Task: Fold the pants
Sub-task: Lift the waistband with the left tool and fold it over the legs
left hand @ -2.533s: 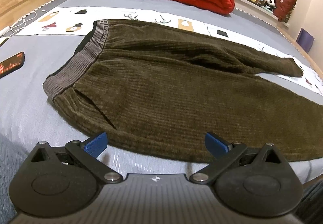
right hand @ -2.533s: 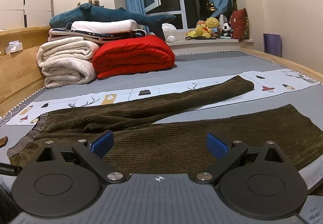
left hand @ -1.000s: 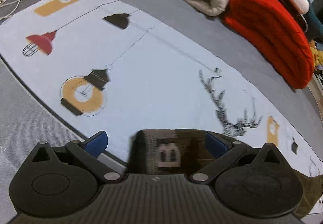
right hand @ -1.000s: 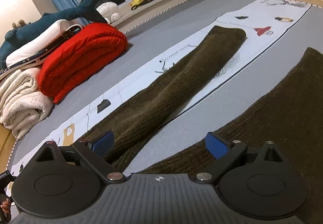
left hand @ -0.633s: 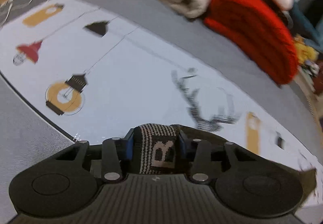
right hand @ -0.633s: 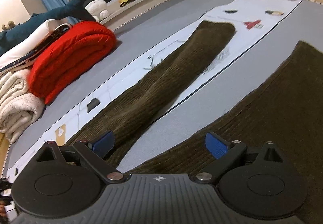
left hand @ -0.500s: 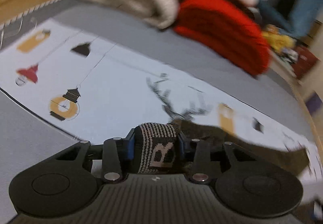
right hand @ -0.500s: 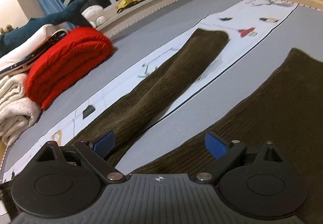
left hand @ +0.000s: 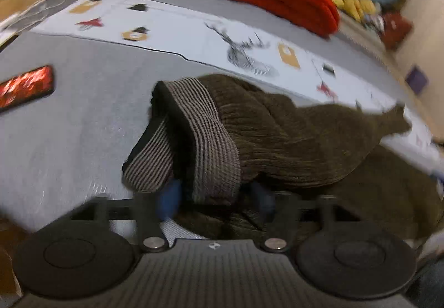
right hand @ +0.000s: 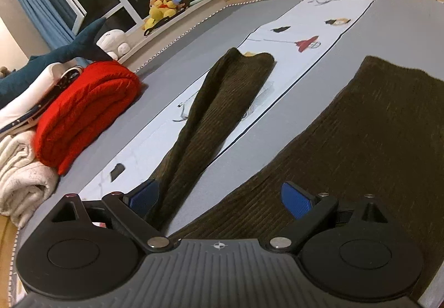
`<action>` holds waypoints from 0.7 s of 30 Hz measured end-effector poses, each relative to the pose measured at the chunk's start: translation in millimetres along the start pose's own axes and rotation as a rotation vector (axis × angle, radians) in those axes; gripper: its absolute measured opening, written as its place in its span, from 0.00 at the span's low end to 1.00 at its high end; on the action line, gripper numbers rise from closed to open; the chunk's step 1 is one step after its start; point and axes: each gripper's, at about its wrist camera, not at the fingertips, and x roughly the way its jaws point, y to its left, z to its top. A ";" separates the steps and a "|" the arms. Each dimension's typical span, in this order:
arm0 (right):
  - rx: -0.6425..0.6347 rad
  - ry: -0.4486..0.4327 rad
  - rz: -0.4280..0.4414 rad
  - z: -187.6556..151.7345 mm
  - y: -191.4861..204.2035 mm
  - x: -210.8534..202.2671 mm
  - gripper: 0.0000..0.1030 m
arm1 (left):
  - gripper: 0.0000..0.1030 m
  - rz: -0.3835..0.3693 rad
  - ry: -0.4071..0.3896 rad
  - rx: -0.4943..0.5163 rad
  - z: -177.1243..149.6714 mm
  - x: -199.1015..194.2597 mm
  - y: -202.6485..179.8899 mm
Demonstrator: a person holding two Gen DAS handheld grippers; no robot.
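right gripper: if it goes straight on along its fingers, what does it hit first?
Probably the pants. The right gripper is open, angled down over the gap between the two legs, so it likely meets corduroy or the grey bed cover just beyond; depth is unclear.

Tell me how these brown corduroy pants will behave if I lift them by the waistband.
Probably floppy: the waistband has slumped into a loose loop while the left hand-held gripper opens around it. The pants bunch in thick folds, so likely heavyish. The ribbed pile on the far leg suggests decent grip, little slipping.
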 end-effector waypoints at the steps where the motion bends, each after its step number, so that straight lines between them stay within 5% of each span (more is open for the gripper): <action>1: 0.008 0.012 0.012 -1.0 -0.3 -0.3 0.93 | 0.86 -0.031 -0.015 -0.052 -3.5 -5.5 2.0; 9: 0.153 0.110 0.120 -2.9 -1.4 -10.5 0.93 | 0.88 -0.286 0.018 -0.311 -5.6 -4.8 4.2; 12: 0.117 0.054 0.129 -9.9 -1.5 -16.2 0.93 | 0.88 -0.307 0.046 -0.363 -0.5 13.8 -3.1; 15: 0.185 0.110 0.113 -15.9 -1.5 -3.1 0.94 | 0.88 -0.287 0.068 -0.402 11.5 38.1 -10.5; 21: 0.041 0.108 0.103 -16.1 21.0 13.5 0.93 | 0.94 -0.202 0.157 -0.338 41.0 83.0 -29.1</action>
